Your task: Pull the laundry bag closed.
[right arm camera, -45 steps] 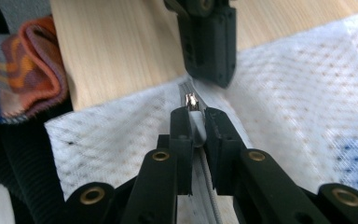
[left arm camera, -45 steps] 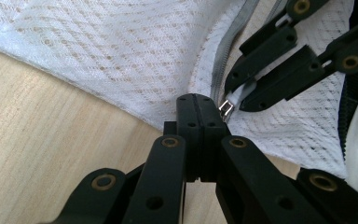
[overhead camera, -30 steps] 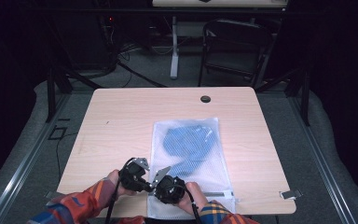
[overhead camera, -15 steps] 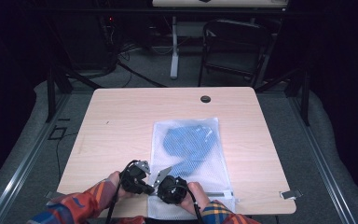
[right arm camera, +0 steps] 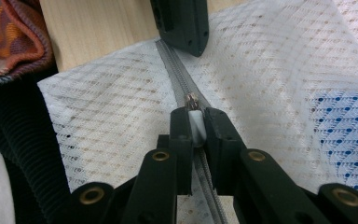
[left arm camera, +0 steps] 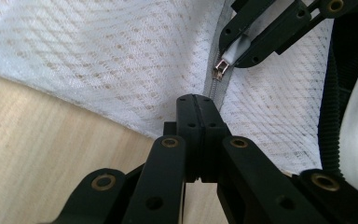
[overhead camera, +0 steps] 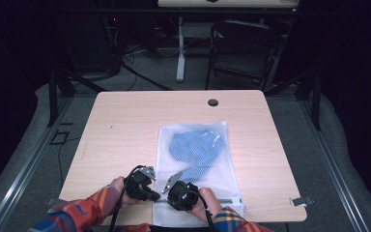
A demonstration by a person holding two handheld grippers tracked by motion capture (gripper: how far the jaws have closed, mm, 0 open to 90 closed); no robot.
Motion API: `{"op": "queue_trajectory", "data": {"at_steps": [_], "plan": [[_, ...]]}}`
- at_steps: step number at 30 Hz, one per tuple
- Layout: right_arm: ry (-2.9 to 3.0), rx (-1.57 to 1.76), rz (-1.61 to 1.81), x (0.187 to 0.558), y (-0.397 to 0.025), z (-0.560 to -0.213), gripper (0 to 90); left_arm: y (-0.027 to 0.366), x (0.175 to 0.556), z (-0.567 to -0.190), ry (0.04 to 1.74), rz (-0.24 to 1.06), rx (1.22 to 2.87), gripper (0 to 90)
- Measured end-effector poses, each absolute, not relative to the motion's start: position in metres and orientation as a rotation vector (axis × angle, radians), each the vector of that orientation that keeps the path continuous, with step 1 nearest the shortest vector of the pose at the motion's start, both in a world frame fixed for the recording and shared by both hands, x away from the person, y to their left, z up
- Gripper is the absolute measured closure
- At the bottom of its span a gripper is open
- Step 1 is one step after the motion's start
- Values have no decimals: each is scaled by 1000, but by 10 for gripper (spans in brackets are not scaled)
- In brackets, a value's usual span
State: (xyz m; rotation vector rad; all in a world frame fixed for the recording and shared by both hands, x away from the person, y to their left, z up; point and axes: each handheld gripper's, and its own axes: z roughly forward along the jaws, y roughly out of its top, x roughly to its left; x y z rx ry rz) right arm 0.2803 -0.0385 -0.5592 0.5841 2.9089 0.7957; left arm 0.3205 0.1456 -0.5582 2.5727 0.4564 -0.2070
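A white mesh bag (overhead camera: 195,166) lies on the surface (overhead camera: 125,125), its zip (right arm camera: 177,74) at the near edge. The left hand-held gripper (left arm camera: 196,105) is clenched on the bag's edge at the zip's end. The right hand-held gripper (right arm camera: 195,116) grasps the zip pull (right arm camera: 194,120). The step looks like zipping; next, the right should draw the pull along while the left anchors. The high view adds blue cloth (overhead camera: 193,150) inside the bag.
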Motion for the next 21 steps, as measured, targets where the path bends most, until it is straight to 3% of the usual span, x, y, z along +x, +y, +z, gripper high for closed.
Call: {"op": "queue_trajectory", "data": {"at_steps": [5,10,21], "plan": [[2902,582,802,280,-39,-559,821,137,317,-555,359,-175,2558,887],[2899,580,795,279,-39,-559,821,138,321,-562,435,-159,2556,863],[2890,581,814,278,-39,-560,821,140,318,-563,415,-142,2543,798]]}}
